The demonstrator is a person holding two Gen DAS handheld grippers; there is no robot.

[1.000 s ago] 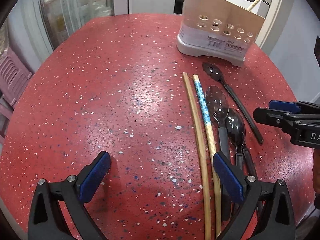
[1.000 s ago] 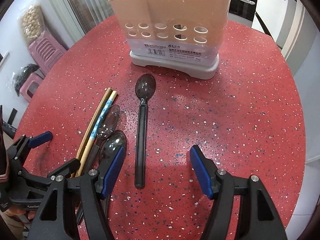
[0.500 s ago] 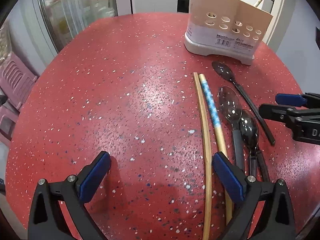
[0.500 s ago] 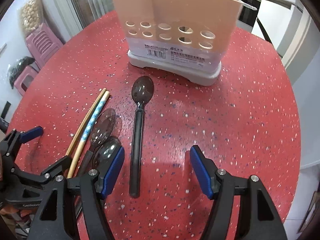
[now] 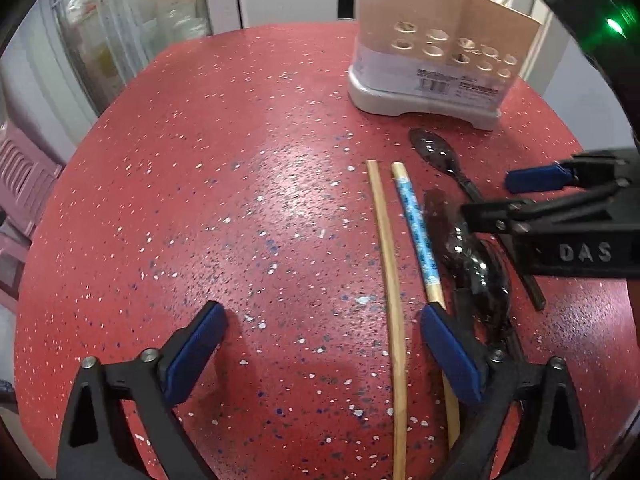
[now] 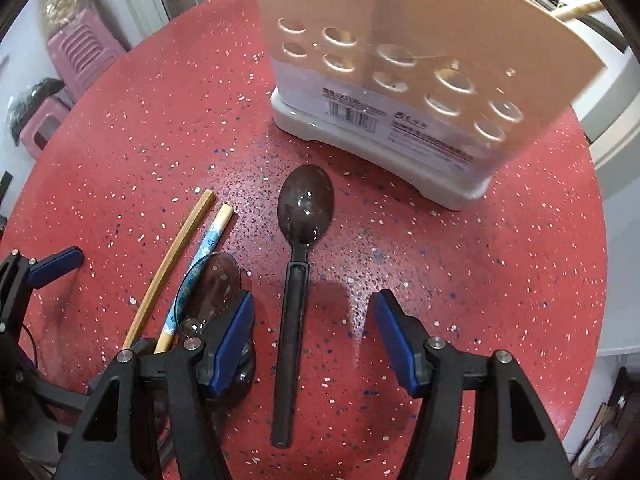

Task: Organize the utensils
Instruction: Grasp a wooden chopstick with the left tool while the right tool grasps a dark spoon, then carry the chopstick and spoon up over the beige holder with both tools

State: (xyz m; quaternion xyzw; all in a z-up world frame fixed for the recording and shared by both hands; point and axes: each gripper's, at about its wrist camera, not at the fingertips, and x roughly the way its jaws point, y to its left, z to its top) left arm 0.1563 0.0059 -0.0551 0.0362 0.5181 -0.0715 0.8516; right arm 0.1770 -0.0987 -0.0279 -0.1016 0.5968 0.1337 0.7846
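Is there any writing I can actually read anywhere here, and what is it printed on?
"DAS": raised letters on the black body of the right gripper, seen from the left wrist view; the word may run on past the frame edge.
Barcode and lines of print on the white label of the utensil holder: too small and blurred to read.
Nothing else carries readable text.

On the table [image 6: 520,280], the utensil holder [image 6: 420,92] fills the upper centre of the right wrist view, a spoon [image 6: 298,272] lies below it, and two chopsticks [image 6: 188,264] lie at centre left.
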